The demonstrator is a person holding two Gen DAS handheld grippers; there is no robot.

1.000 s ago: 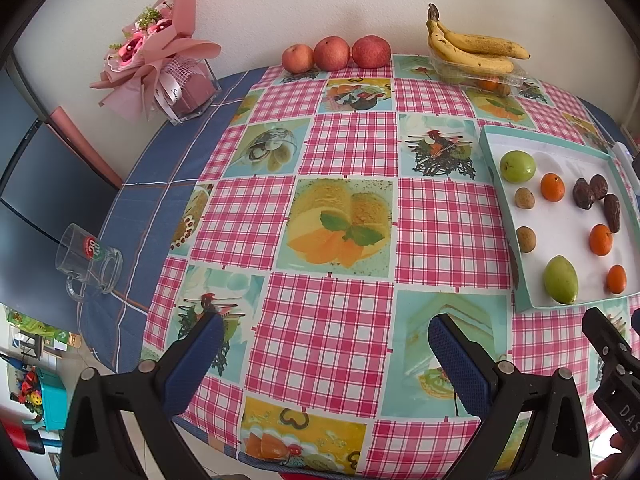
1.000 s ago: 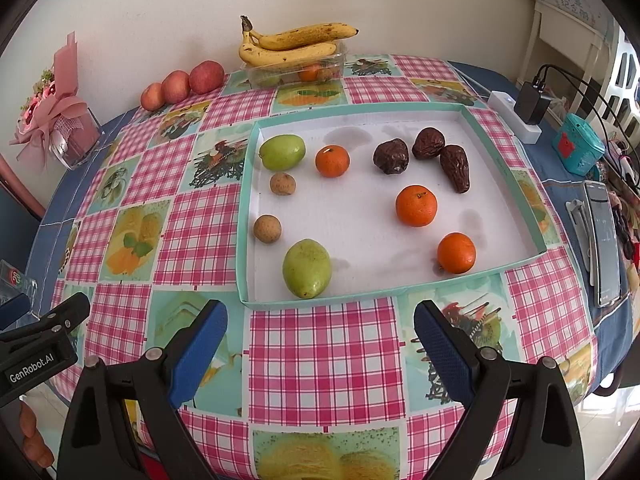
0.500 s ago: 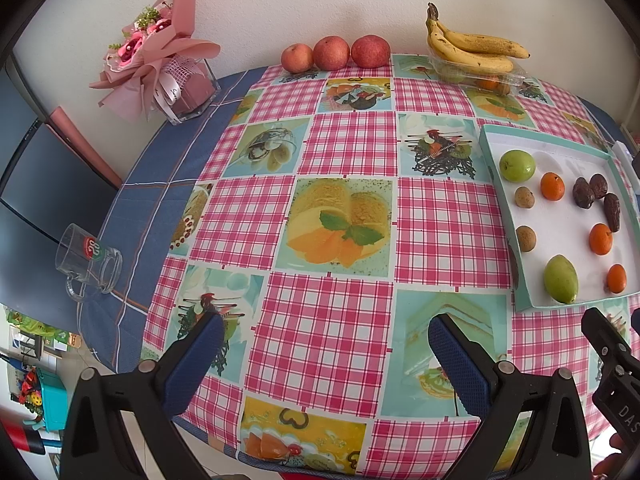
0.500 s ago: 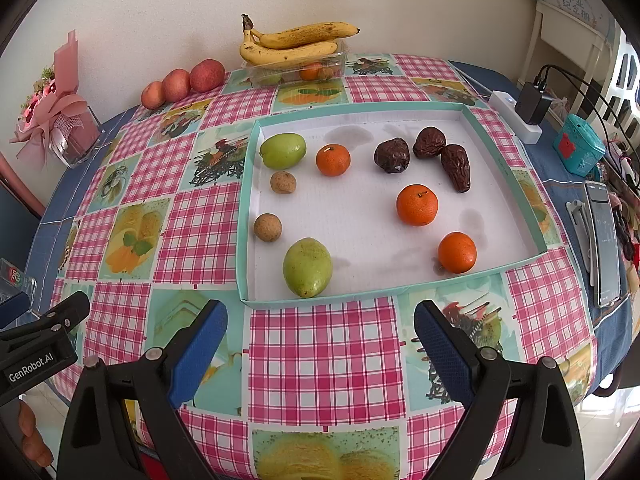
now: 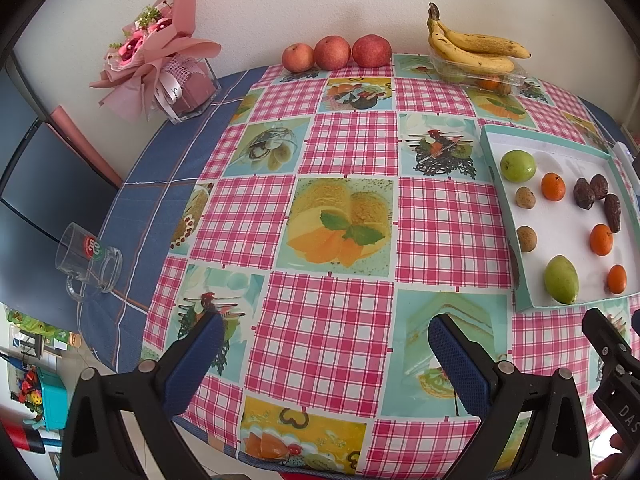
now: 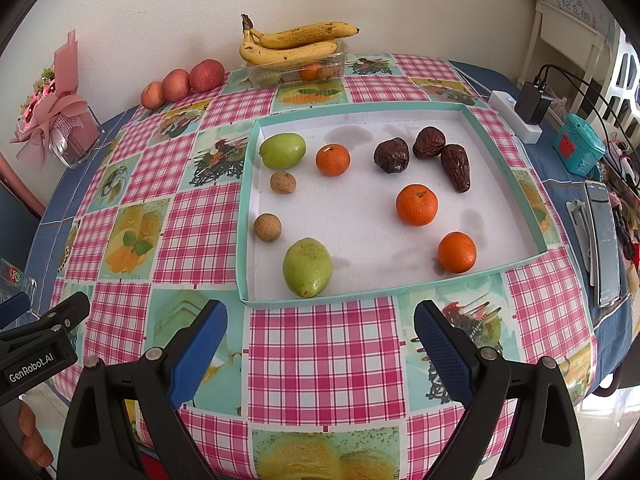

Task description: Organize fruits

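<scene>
Bench (image 6: 320,360) carries tray (image 6: 400,106) with scattered green fruits (image 6: 307,267), oranges (image 6: 416,205), dates (image 6: 455,167) and small brown fruits (image 6: 267,227); both hand-held grippers, left (image 5: 324,360) and right (image 6: 320,344), hover released at the near edge, so I'd grip soft fruit gently.

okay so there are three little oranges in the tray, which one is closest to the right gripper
The orange in the tray's near right corner, beside the front rim. The other two sit farther back: one mid-tray, one next to the round green fruit.
</scene>
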